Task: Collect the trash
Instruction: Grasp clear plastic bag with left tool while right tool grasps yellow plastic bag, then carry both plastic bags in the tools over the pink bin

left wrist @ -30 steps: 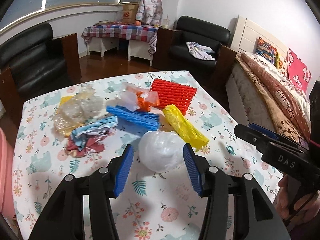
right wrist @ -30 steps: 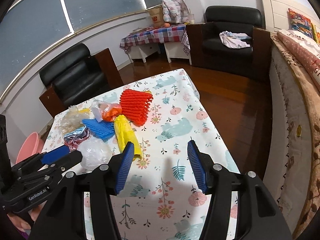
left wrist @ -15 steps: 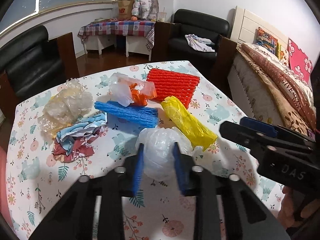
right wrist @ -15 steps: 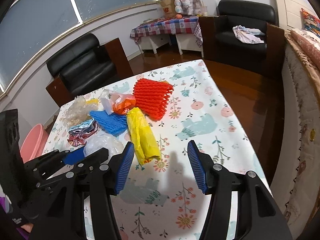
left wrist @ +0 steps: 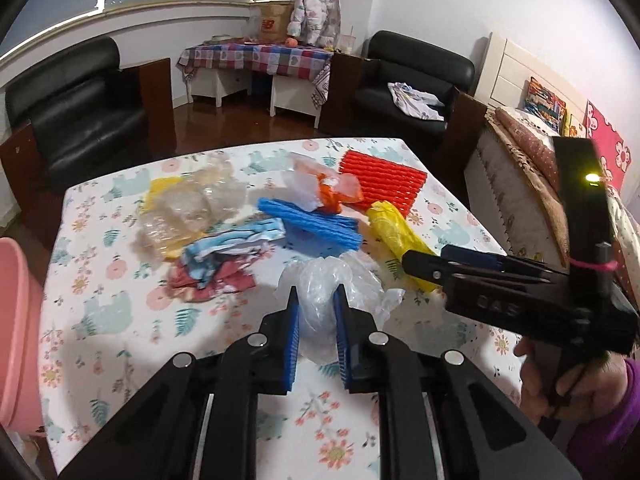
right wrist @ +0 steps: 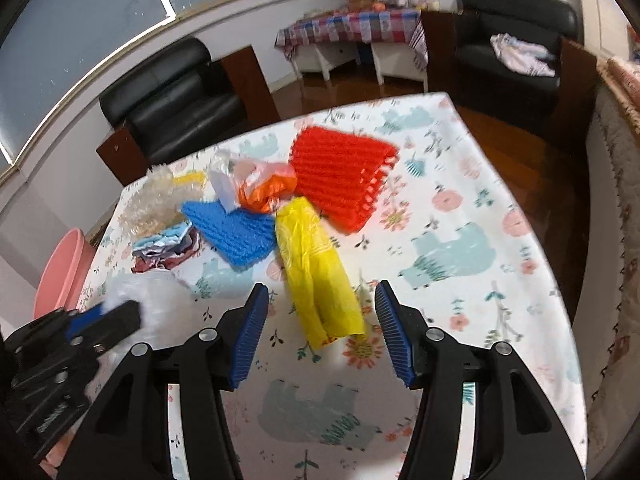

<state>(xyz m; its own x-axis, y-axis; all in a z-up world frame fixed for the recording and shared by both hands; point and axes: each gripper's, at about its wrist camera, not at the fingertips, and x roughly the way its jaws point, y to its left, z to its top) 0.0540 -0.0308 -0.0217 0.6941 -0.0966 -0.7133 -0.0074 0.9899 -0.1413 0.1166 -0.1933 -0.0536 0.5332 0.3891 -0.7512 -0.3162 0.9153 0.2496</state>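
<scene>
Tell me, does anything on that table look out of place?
Yes: crumpled trash litters the flowered table, including a yellow bag, blue mesh and red mesh. The left gripper pinches a clear bag.

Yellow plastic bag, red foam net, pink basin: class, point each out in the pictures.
yellow plastic bag point(right wrist: 316, 276), right wrist view, mid-body.
red foam net point(right wrist: 340, 168), right wrist view, centre.
pink basin point(right wrist: 60, 272), right wrist view, outer wall.
</scene>
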